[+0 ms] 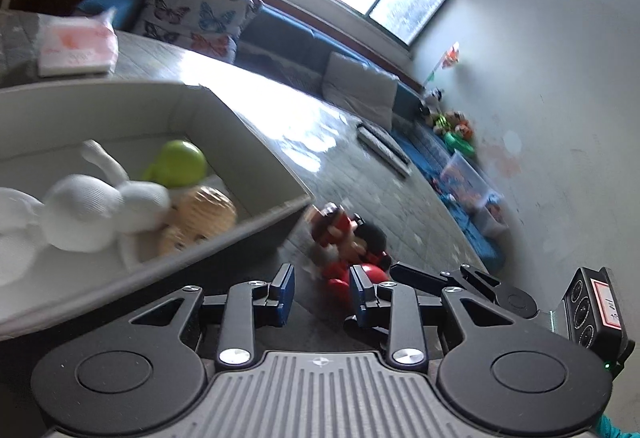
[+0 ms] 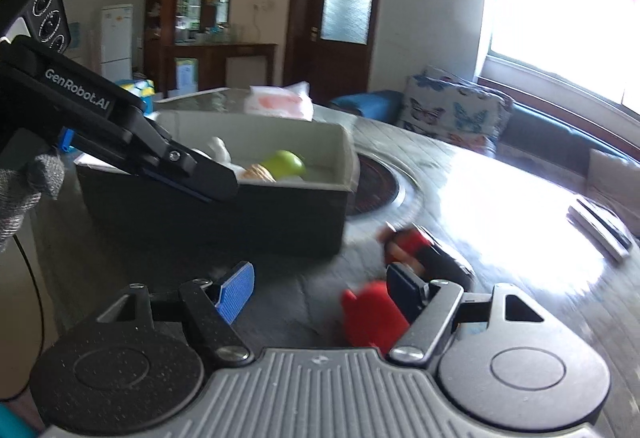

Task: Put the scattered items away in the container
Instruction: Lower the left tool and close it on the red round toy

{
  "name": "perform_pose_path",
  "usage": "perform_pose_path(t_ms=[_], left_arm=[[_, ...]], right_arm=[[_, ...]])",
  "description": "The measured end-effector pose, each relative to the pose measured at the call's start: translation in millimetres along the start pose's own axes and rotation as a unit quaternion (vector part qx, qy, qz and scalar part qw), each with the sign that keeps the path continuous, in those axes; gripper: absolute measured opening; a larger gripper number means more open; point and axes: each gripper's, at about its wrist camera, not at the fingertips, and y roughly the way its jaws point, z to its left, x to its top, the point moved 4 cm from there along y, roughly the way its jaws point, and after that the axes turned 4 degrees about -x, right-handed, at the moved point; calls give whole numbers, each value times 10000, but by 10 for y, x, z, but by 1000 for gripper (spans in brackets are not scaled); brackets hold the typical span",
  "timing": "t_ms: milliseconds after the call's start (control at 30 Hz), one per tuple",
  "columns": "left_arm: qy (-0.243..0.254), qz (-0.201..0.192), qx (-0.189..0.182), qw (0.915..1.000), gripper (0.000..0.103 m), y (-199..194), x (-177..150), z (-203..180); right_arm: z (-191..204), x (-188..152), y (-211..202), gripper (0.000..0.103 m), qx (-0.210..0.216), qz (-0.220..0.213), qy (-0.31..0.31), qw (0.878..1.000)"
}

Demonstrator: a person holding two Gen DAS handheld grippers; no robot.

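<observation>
- Left gripper (image 1: 322, 294), bottom centre of the left wrist view: jaws spread, nothing pinched.
- Red-and-black toy figure (image 1: 350, 246) lies on the table (image 1: 360, 174), just ahead of the tips and a bit toward the right pad; blurred, contact hard to tell.
- Gray container (image 1: 224, 242) fills the left of frame w/ a white plush bunny (image 1: 92, 206), green ball (image 1: 180, 162) and tan woven toy (image 1: 204, 214) inside.
- Right gripper (image 2: 324, 294), bottom centre of the right wrist view: jaws wide apart. Toy sits low centre-right against its right finger (image 2: 404, 286), not clamped.
</observation>
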Motion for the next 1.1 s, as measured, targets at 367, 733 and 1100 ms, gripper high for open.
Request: perform_pose_path(t_ms=[367, 733, 1100], left_arm=[[108, 236, -351, 9990, 34, 446, -28, -175], [24, 489, -517, 9975, 35, 713, 19, -249], [-209, 861, -420, 9952, 36, 910, -22, -151]], right_arm=[[-311, -277, 122, 75, -136, 304, 533, 9980], [-349, -303, 208, 67, 3, 368, 755, 9965], [-336, -317, 288, 58, 134, 449, 822, 9955]])
